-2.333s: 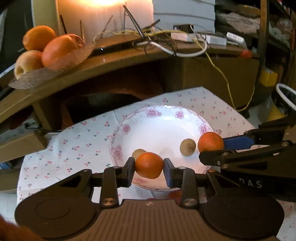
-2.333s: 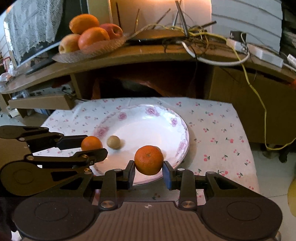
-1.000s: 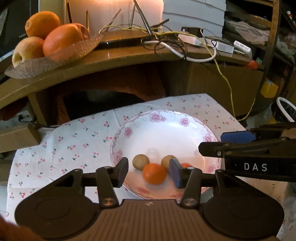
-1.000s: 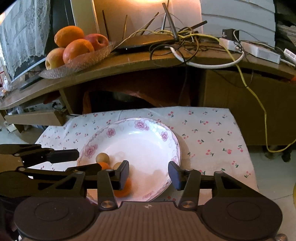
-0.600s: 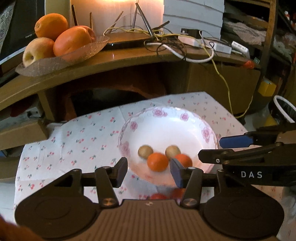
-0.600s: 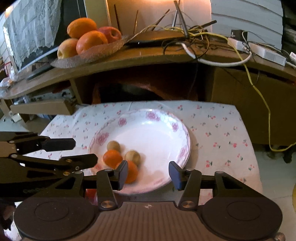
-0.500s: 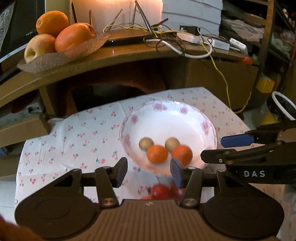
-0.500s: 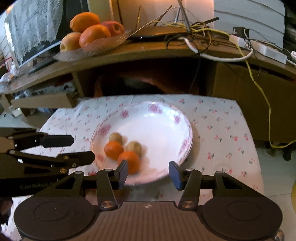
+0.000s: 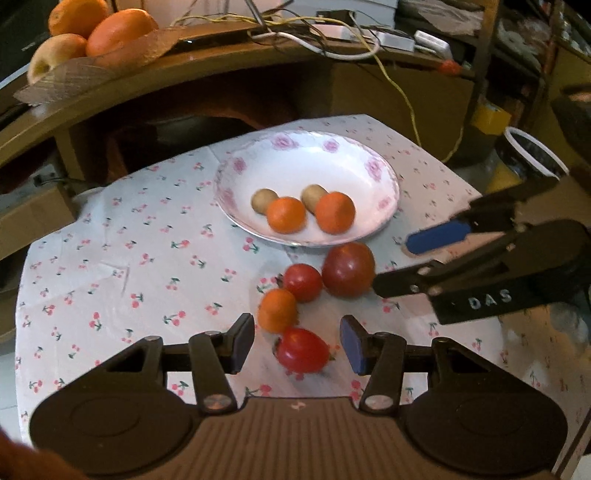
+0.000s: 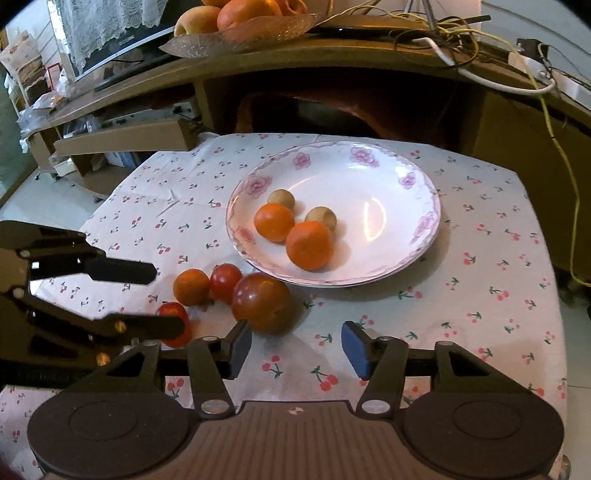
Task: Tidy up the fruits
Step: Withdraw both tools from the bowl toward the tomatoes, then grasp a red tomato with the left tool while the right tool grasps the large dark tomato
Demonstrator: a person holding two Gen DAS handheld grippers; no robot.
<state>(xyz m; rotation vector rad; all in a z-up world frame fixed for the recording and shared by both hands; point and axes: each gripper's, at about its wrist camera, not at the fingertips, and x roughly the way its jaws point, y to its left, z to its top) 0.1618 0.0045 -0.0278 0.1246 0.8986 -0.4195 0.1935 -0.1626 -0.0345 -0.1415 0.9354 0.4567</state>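
Note:
A white floral plate (image 9: 384,177) (image 10: 402,173) on the cherry-print cloth holds two oranges (image 9: 286,215) (image 10: 309,239) and two small brown fruits (image 9: 263,199) (image 10: 322,218). In front of the plate lie a large dark red fruit (image 9: 348,270) (image 10: 263,302), two small red tomatoes (image 9: 303,350) (image 10: 225,283) and a small orange (image 9: 277,310) (image 10: 191,287). My left gripper (image 9: 297,343) is open and empty, its jaws either side of the nearest tomato, above it. My right gripper (image 10: 293,349) is open and empty, just right of the large red fruit.
A glass dish (image 10: 240,33) of oranges and an apple sits on the wooden desk behind, with tangled cables (image 9: 314,33) beside it. A cardboard box (image 10: 125,138) lies at the left. A yellow cable (image 10: 554,140) hangs at the right.
Both grippers let go of their oranges into the plate, then pulled back and up. The loose fruits in front of the plate have come into view.

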